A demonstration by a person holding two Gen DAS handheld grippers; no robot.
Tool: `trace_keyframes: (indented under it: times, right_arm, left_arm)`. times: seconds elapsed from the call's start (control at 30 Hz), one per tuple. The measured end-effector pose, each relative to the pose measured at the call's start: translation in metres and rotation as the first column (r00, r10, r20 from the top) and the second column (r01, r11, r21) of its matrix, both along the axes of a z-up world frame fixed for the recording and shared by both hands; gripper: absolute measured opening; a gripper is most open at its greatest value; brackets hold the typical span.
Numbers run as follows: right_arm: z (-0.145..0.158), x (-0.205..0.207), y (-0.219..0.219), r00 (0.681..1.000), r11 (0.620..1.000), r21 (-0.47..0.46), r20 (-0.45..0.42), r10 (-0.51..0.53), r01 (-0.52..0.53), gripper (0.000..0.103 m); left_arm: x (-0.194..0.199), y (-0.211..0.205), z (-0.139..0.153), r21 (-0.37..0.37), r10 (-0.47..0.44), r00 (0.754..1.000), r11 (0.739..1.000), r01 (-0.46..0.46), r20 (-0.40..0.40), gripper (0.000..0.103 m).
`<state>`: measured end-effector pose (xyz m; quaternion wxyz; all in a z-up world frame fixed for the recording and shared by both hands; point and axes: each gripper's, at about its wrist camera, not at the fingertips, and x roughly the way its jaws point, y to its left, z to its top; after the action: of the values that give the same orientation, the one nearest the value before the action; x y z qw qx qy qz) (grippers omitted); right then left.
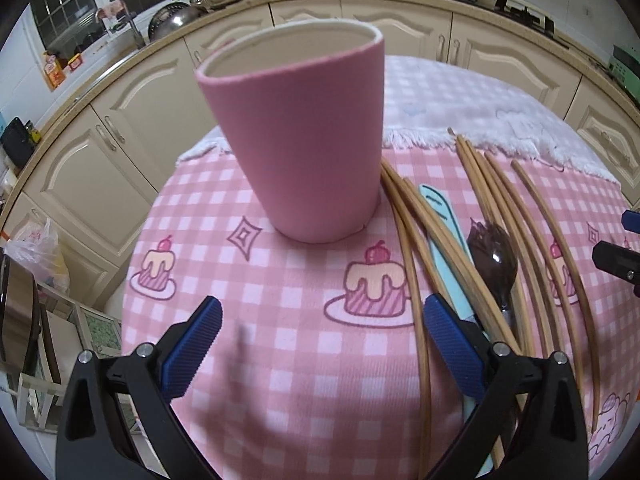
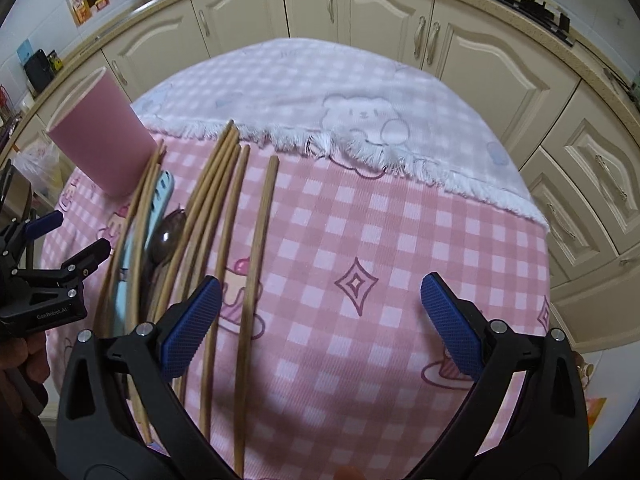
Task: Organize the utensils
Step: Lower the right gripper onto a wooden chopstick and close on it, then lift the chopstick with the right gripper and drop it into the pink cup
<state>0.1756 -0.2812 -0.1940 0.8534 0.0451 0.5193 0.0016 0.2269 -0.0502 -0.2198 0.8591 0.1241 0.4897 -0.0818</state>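
Note:
A tall pink cup [image 1: 296, 140] stands upright and empty on the pink checked tablecloth [image 1: 280, 360]; the right wrist view shows the cup [image 2: 100, 136] at far left. Right of it lie several bamboo chopsticks [image 1: 496, 208] [image 2: 224, 208], a light blue utensil [image 1: 442, 240] [image 2: 160, 196] and a dark brown spoon [image 1: 492, 260] [image 2: 166, 236], all pointing away from me. My left gripper [image 1: 322, 320] [image 2: 76, 236] is open in front of the cup, holding nothing. My right gripper [image 2: 320, 292] [image 1: 612, 234] is open above the cloth, right of the chopsticks, one chopstick [image 2: 258, 248] just inside its left finger.
A white fringed cloth with a bear drawing [image 2: 360, 120] covers the table's far half. Cream kitchen cabinets [image 2: 312, 8] and a counter ring the table. A plastic bag [image 1: 40, 248] sits on the floor at left. A hand [image 2: 24, 356] holds the left gripper.

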Motion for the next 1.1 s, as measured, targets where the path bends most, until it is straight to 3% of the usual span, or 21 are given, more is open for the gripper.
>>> trace_keyframes:
  times: [0.13,0.33,0.53,0.6,0.63,0.7,0.73,0.77,0.8,1.1]
  right_arm:
    - [-0.007,0.008,0.009,0.999,0.999,-0.006,-0.030,0.038,-0.038,0.097]
    - [-0.014,0.020,0.018,0.996,0.998,-0.019,-0.071,0.061,-0.063,0.081]
    - [-0.017,0.036,0.023,0.993,0.997,-0.027,-0.096,0.072,-0.075,0.066]
    - [-0.017,0.042,0.025,0.992,0.996,-0.036,-0.100,0.076,-0.080,0.060]
    - [-0.017,0.045,0.026,0.992,0.995,-0.043,-0.099,0.081,-0.086,0.054]
    - [-0.015,0.049,0.029,0.990,0.993,-0.046,-0.089,0.107,-0.111,0.038]
    - [-0.015,0.049,0.029,0.990,0.992,-0.043,-0.085,0.116,-0.120,0.028]
    - [-0.015,0.049,0.029,0.989,0.991,-0.032,-0.080,0.127,-0.130,0.016]
    - [-0.015,0.049,0.028,0.989,0.991,-0.016,-0.075,0.130,-0.132,0.009]
    - [-0.001,0.029,-0.004,0.996,0.985,0.151,0.038,0.083,-0.088,0.007]
  left_arm:
    - [0.004,-0.003,-0.004,0.011,-0.010,1.000,1.000,0.010,-0.017,0.098]
    - [0.009,-0.010,-0.006,0.021,-0.039,0.998,0.999,0.040,-0.043,0.096]
    - [0.020,-0.021,-0.005,-0.010,-0.066,0.993,0.998,0.065,-0.093,0.074]
    - [0.025,-0.023,-0.003,-0.042,-0.073,0.991,0.997,0.068,-0.113,0.060]
    - [0.027,-0.025,-0.003,-0.059,-0.082,0.989,0.995,0.076,-0.121,0.056]
    - [0.028,-0.031,-0.001,-0.074,-0.102,0.987,0.993,0.093,-0.125,0.032]
    - [0.028,-0.035,0.000,-0.083,-0.115,0.985,0.991,0.105,-0.126,0.025]
    - [0.028,-0.037,0.001,-0.095,-0.122,0.984,0.989,0.110,-0.129,0.011]
    - [0.029,-0.039,0.002,-0.102,-0.123,0.983,0.989,0.110,-0.133,0.005]
    - [0.007,-0.018,0.014,-0.164,-0.101,0.992,0.983,0.087,-0.078,0.005]
